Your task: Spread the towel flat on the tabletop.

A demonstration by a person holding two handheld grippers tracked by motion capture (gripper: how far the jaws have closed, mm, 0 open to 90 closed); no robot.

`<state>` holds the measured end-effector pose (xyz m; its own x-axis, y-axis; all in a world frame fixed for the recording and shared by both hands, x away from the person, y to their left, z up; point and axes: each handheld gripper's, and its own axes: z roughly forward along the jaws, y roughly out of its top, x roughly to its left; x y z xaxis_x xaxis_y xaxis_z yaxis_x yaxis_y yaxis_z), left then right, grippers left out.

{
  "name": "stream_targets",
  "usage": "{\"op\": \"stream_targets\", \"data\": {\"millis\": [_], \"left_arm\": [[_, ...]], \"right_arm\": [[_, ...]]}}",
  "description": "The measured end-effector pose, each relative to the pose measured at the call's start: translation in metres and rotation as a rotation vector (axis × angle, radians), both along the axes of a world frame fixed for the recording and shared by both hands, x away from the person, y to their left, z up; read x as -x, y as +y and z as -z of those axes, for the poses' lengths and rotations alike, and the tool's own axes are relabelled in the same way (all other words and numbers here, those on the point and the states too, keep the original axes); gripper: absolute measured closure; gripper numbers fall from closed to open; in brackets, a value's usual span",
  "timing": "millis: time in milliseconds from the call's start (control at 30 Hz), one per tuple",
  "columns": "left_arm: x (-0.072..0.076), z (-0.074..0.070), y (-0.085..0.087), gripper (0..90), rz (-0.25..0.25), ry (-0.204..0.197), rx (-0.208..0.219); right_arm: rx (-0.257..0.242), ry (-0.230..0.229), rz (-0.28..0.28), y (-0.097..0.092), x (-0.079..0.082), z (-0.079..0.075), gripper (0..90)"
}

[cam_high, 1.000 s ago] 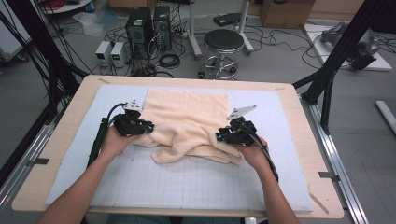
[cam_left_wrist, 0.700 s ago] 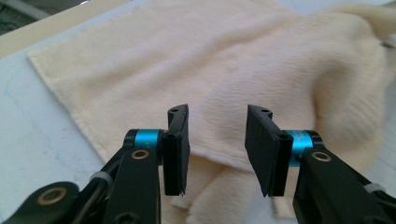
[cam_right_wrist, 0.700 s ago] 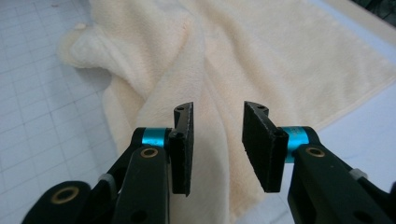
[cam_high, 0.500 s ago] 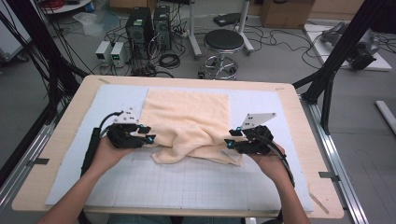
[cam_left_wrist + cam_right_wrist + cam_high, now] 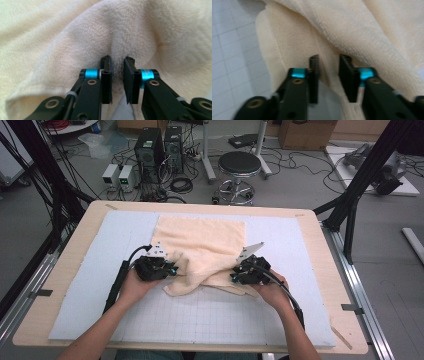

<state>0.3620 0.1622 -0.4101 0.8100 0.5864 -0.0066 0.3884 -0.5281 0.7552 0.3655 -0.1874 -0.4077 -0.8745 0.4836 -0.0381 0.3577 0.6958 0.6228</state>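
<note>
Closing on the cream towel, the left gripper and right gripper now each pinch a fold, apparently ready for folding it.

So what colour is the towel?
Pale cream towel, clearest in the left gripper view.

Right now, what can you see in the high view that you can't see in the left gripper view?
High view alone: the pale blue gridded mat, the round black stool, both of the person's hands, and the right gripper. Left gripper view alone: a close look at the left gripper with its black jaws just closing on a fold of cloth between them. Both: the fluffy cream towel, bunched where it is pinched.
</note>
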Motion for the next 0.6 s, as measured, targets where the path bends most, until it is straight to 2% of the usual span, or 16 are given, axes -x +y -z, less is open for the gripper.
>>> {"op": "stream_targets", "data": {"millis": [100,200,233,367,433,500,533,600], "left_arm": [[0.005,-0.011,0.012,82.2,0.014,-0.01,0.009],[0.008,-0.028,0.029,83.5,0.002,-0.013,0.052],[0.009,-0.033,0.035,83.8,0.002,-0.019,0.049],[0.011,-0.052,0.057,84.5,-0.037,-0.056,0.05],[0.006,-0.056,0.064,84.5,-0.066,-0.055,0.057],[-0.002,-0.054,0.067,84.4,-0.09,-0.039,0.053],[-0.007,-0.051,0.066,84.2,-0.101,-0.022,0.051],[-0.018,-0.042,0.059,83.3,-0.121,0.008,0.012]], "right_arm": [[-0.003,0.02,-0.027,0.0,0.001,0.0,85.0],[-0.004,0.037,-0.045,0.0,0.005,-0.002,86.6],[-0.014,0.047,-0.049,-0.001,0.007,-0.003,89.8],[-0.035,0.044,-0.094,-0.001,0.018,-0.011,89.8],[-0.039,0.009,-0.099,-0.002,0.024,-0.014,89.7],[-0.048,-0.003,-0.084,-0.005,0.025,-0.016,87.8],[-0.053,-0.01,-0.076,-0.007,0.024,-0.016,84.1],[-0.07,-0.007,-0.066,-0.01,0.021,-0.014,75.0]]}}
